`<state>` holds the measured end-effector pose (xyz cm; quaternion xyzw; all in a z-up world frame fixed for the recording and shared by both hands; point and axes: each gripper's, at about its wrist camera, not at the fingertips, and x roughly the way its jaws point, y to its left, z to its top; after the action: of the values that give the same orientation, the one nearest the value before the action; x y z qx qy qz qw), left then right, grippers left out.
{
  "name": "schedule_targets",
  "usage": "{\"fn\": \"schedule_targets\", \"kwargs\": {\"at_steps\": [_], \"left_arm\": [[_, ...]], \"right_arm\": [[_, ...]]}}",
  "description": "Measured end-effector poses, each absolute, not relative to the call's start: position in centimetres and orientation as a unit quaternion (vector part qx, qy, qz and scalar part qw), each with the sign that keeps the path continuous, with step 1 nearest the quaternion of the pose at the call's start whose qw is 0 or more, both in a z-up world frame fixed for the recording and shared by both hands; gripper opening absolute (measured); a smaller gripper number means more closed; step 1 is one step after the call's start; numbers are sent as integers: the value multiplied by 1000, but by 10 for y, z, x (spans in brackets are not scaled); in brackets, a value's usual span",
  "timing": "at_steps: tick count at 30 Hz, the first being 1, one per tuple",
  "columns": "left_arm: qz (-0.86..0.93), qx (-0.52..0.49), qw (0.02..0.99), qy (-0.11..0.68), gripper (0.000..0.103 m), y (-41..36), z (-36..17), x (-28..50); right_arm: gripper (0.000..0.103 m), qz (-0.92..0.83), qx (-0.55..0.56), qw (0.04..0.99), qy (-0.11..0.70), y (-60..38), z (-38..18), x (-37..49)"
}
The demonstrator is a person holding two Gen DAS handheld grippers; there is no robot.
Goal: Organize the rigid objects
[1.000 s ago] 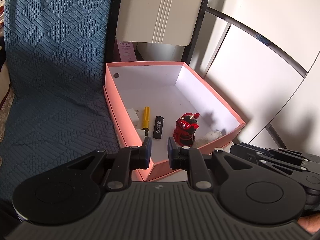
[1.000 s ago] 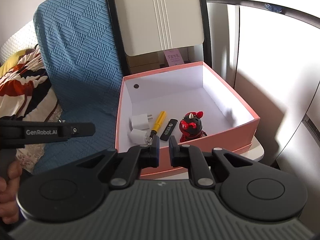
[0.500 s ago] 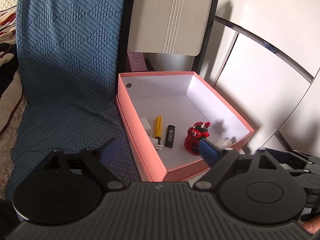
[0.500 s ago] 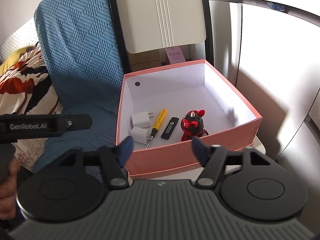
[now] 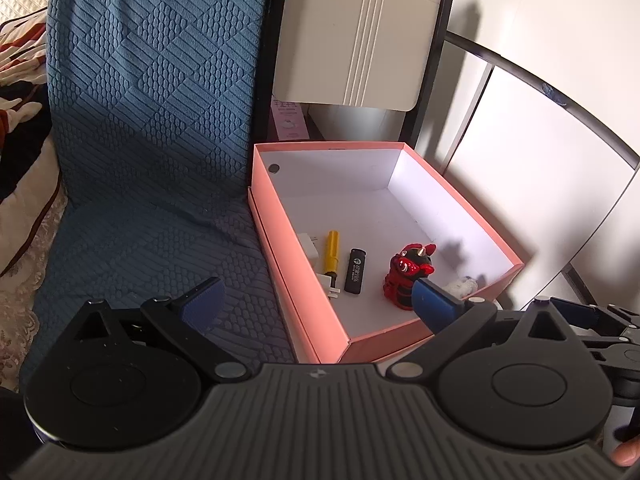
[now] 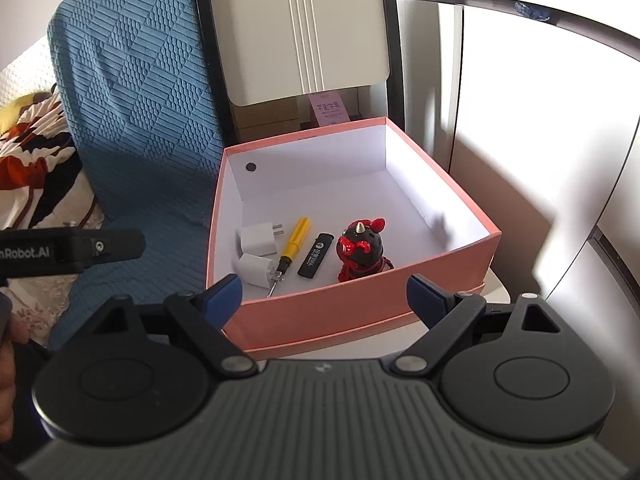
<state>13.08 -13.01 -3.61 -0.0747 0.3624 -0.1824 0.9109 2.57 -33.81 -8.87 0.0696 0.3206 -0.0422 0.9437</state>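
Left gripper [image 5: 316,304] and right gripper [image 6: 322,294] are both spread wide and empty, near the front of the box [image 6: 352,304] holding chargers [image 6: 256,254], screwdriver [image 6: 294,242], lighter [image 6: 316,256] and toy [image 6: 360,250].

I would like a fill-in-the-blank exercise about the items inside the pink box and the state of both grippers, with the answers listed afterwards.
1. The screwdriver in the pink box has a ____ handle.
2. The black lighter lies between the screwdriver and the ____ toy figure.
3. The number of white chargers in the box is ____.
4. The fingers of the left gripper and the right gripper are spread ____.

Answers: yellow; red; two; open
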Motion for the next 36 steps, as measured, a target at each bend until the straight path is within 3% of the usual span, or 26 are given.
{"fn": "schedule_targets", "kwargs": {"at_steps": [36], "left_arm": [[-162,-59,914,368,102,-133,-33,132]], "right_arm": [[91,-44,64,943,324,-339,-89,27]]}}
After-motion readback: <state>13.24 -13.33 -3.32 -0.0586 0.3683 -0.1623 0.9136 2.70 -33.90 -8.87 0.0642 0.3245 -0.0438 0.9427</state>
